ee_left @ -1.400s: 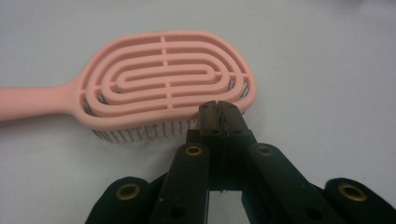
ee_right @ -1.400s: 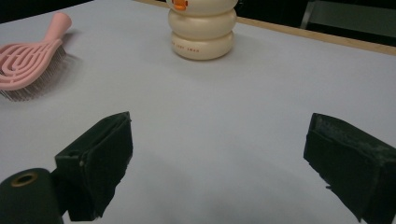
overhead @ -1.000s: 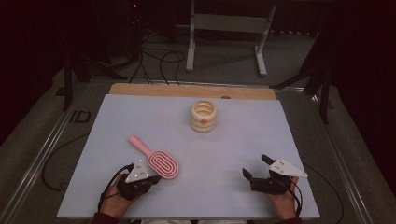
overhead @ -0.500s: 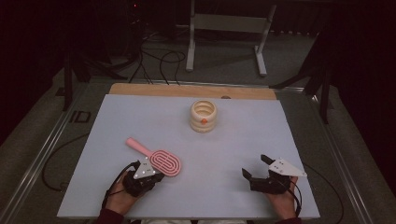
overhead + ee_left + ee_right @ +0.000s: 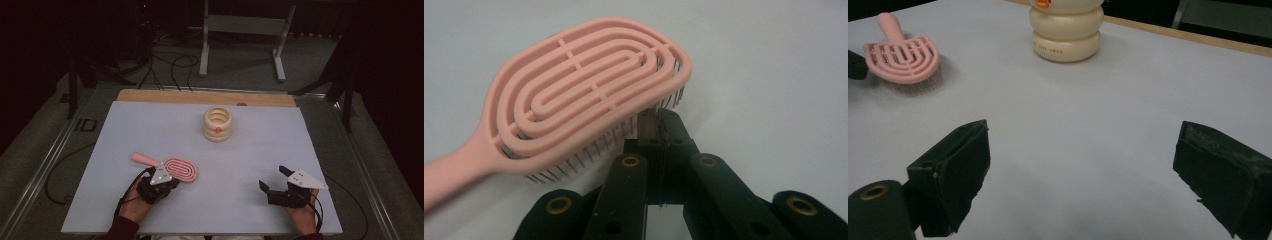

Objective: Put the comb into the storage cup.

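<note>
A pink hairbrush (image 5: pixel 179 170) with a vented oval head sits at the front left of the white table (image 5: pixel 260 145), its handle pointing left and away. My left gripper (image 5: pixel 171 181) is at the head's near edge. In the left gripper view its jaws are pressed together on the rim of the brush (image 5: pixel 584 95), among the bristles, with the gripper (image 5: pixel 658 124) shut. My right gripper (image 5: pixel 272 176) rests at the front right, open and holding nothing. In the right gripper view the gripper (image 5: pixel 1083 165) shows bare table between its jaws, and the brush (image 5: pixel 902 60) looks tilted off the surface.
A cream stacked-ring container (image 5: pixel 218 124) with a small orange mark stands at the back middle of the table, also the container (image 5: pixel 1067 30) ahead of the right gripper. A wooden strip (image 5: pixel 205 96) runs along the far edge. Cables and a metal stand lie on the floor beyond.
The brush has turned slightly, its handle tip swinging left and toward me, with the left gripper at its head. The right gripper has stayed put.
</note>
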The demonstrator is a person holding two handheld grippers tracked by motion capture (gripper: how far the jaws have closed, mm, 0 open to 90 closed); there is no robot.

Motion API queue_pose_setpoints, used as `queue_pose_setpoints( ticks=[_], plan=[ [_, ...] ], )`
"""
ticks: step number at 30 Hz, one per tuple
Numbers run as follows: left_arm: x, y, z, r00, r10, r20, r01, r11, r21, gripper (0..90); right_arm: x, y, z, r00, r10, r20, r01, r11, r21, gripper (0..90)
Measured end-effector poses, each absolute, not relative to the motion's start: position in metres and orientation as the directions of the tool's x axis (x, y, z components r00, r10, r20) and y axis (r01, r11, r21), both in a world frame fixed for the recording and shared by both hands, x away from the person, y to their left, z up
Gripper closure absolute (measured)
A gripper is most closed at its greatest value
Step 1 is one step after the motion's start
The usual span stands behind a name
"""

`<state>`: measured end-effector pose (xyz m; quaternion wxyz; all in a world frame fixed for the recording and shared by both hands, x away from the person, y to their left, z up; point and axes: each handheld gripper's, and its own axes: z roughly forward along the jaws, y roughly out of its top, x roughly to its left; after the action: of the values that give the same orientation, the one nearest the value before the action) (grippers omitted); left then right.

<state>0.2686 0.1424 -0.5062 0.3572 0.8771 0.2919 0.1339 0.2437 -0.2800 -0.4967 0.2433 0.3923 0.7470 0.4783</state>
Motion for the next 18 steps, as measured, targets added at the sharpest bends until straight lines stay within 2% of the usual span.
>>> queue_pose_setpoints(
  ticks=[18],
  plan=[
    [0.299,0.122,-0.502,0.763,0.645,0.034,0.451,-0.569,0.687,89.7,0.244,-0.28,-0.497,-0.576,0.817,0.014,0.357,0.236,0.904,8.1]
  ],
)
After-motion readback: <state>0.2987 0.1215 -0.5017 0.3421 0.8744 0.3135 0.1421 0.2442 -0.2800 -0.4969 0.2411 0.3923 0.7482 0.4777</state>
